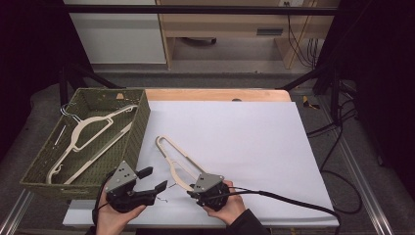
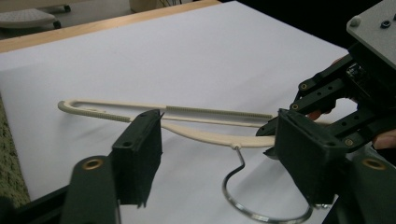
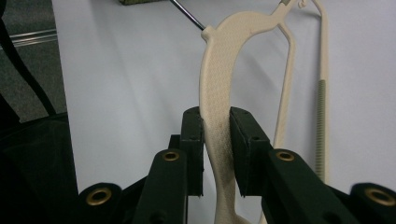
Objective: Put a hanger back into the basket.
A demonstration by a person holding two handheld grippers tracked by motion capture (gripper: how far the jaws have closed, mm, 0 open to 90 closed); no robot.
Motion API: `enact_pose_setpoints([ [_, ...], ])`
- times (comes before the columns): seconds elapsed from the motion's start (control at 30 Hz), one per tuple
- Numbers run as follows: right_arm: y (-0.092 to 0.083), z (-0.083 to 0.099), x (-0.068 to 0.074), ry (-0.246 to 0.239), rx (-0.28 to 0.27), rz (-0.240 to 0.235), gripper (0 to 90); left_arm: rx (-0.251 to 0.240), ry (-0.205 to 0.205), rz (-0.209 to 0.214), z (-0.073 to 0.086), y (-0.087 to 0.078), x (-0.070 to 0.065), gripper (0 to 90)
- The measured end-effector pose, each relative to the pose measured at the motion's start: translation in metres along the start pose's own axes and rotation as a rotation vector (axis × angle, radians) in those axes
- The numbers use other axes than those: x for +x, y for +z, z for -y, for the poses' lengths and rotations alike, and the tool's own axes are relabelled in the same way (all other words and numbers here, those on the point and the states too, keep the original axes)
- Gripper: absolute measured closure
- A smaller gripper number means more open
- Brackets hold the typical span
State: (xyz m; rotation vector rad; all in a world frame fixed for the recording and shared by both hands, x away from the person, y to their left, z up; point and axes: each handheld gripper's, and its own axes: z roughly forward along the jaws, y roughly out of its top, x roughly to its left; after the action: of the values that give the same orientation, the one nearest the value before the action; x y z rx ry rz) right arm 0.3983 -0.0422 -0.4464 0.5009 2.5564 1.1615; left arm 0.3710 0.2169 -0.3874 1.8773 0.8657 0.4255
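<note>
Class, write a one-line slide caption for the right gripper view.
Right gripper clamped on a cream plastic hanger above the white sheet.

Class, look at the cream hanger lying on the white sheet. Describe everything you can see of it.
The hanger is cream, plastic-looking, with a textured curved shoulder, a thin lower bar bearing a ribbed grip strip, and a metal wire hook. It lies on the white sheet, right of the basket, its looped end pointing away from the person. The right gripper clamps its shoulder between both pads. The left gripper stands open around the hook end, its pads not pressing.
</note>
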Motion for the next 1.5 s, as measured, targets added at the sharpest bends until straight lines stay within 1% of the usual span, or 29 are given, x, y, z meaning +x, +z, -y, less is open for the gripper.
enact_pose_setpoints([
  [0.1, -0.005, -0.001, -0.003, -0.002, -0.006, 0.009, 77.1, -0.023, 0.009, 0.006, 0.0, -0.003, 0.004, 24.2],
  [0.17, -0.01, -0.001, -0.006, 0.012, -0.014, 0.014, 77.5, -0.036, 0.014, 0.014, 0.0, -0.004, 0.006, 20.5],
  [0.2, -0.014, -0.002, -0.009, 0.018, -0.009, 0.017, 77.4, -0.044, 0.018, 0.015, 0.0, -0.005, 0.007, 16.4],
  [0.23, -0.014, -0.002, -0.009, 0.018, -0.009, 0.017, 77.4, -0.054, 0.018, 0.017, -0.001, -0.006, 0.008, 16.4],
  [0.33, -0.019, -0.001, -0.013, 0.025, -0.003, 0.031, 78.4, -0.074, 0.025, -0.005, -0.002, -0.01, 0.011, 11.3],
  [0.37, -0.022, -0.001, -0.015, 0.03, -0.011, 0.034, 78.7, -0.079, 0.019, -0.007, -0.002, -0.011, 0.012, 9.9],
  [0.4, -0.026, -0.002, -0.017, 0.026, -0.012, 0.047, 79.7, -0.098, 0.0, -0.007, -0.002, -0.013, 0.015, 9.4],
  [0.43, -0.026, -0.002, -0.017, 0.026, -0.012, 0.047, 79.7, -0.098, 0.0, -0.007, -0.002, -0.013, 0.015, 9.3],
  [0.47, -0.03, -0.002, -0.019, 0.03, -0.015, 0.062, 80.6, -0.106, -0.01, -0.01, -0.001, -0.015, 0.018, 8.9],
  [0.57, -0.035, -0.001, -0.023, 0.032, -0.021, 0.067, 81.2, -0.103, -0.011, -0.012, -0.001, -0.014, 0.02, 8.7],
  [0.63, -0.041, -0.001, -0.027, 0.05, -0.027, 0.086, 82.1, -0.096, -0.009, -0.013, 0.0, -0.012, 0.02, 8.5],
  [0.67, -0.045, 0.0, -0.031, 0.061, -0.03, 0.106, 83.0, -0.093, -0.009, -0.009, 0.001, -0.011, 0.02, 8.5],
  [0.7, -0.045, 0.0, -0.031, 0.061, -0.03, 0.106, 83.0, -0.093, -0.009, -0.009, 0.001, -0.011, 0.02, 8.5],
  [0.73, -0.051, 0.001, -0.035, 0.064, -0.03, 0.127, 84.0, -0.089, -0.008, -0.007, 0.002, -0.009, 0.02, 8.4],
  [0.77, -0.051, 0.001, -0.035, 0.064, -0.03, 0.127, 84.0, -0.086, -0.008, -0.003, 0.003, -0.008, 0.019, 8.4],
  [0.8, -0.056, 0.002, -0.038, 0.071, -0.031, 0.147, 85.2, -0.08, -0.005, 0.001, 0.003, -0.007, 0.019, 8.0],
  [0.83, -0.056, 0.002, -0.038, 0.071, -0.031, 0.147, 85.2, -0.076, -0.004, 0.005, 0.003, -0.006, 0.019, 8.0],
  [0.87, -0.061, 0.004, -0.043, 0.078, -0.032, 0.165, 86.7, -0.07, -0.004, 0.009, 0.004, -0.005, 0.019, 8.0],
  [0.93, -0.063, 0.005, -0.045, 0.079, -0.033, 0.171, 86.8, -0.061, -0.001, 0.011, 0.004, -0.003, 0.018, 8.0],
  [0.97, -0.066, 0.007, -0.048, 0.092, -0.04, 0.173, 86.9, -0.059, 0.002, 0.013, 0.005, -0.003, 0.018, 8.0],
  [1.07, -0.075, 0.009, -0.055, 0.112, -0.055, 0.173, 86.9, -0.052, 0.006, 0.019, 0.005, -0.001, 0.017, 7.9],
  [1.17, -0.079, 0.009, -0.056, 0.115, -0.061, 0.166, 87.0, -0.04, 0.017, 0.028, 0.003, 0.002, 0.015, 7.4],
  [1.2, -0.082, 0.008, -0.057, 0.117, -0.069, 0.148, 87.0, -0.025, 0.029, 0.04, 0.0, 0.006, 0.014, 6.9],
  [1.23, -0.082, 0.008, -0.057, 0.117, -0.069, 0.148, 87.0, -0.025, 0.029, 0.04, 0.0, 0.006, 0.014, 6.6],
  [1.27, -0.083, 0.008, -0.057, 0.117, -0.075, 0.137, 87.0, -0.019, 0.037, 0.044, -0.002, 0.008, 0.013, 6.6],
  [1.4, -0.087, 0.006, -0.056, 0.122, -0.11, 0.075, 87.0, -0.012, 0.064, 0.072, -0.014, 0.017, 0.009, 6.0],
  [1.43, -0.087, 0.006, -0.055, 0.122, -0.112, 0.071, 87.0, -0.011, 0.069, 0.077, -0.016, 0.018, 0.008, 5.9],
  [1.47, -0.088, 0.006, -0.055, 0.12, -0.119, 0.055, 87.0, -0.005, 0.077, 0.082, -0.019, 0.02, 0.007, 5.7],
  [1.5, -0.088, 0.006, -0.055, 0.12, -0.119, 0.055, 87.0, -0.002, 0.083, 0.086, -0.021, 0.022, 0.006, 5.7],
])
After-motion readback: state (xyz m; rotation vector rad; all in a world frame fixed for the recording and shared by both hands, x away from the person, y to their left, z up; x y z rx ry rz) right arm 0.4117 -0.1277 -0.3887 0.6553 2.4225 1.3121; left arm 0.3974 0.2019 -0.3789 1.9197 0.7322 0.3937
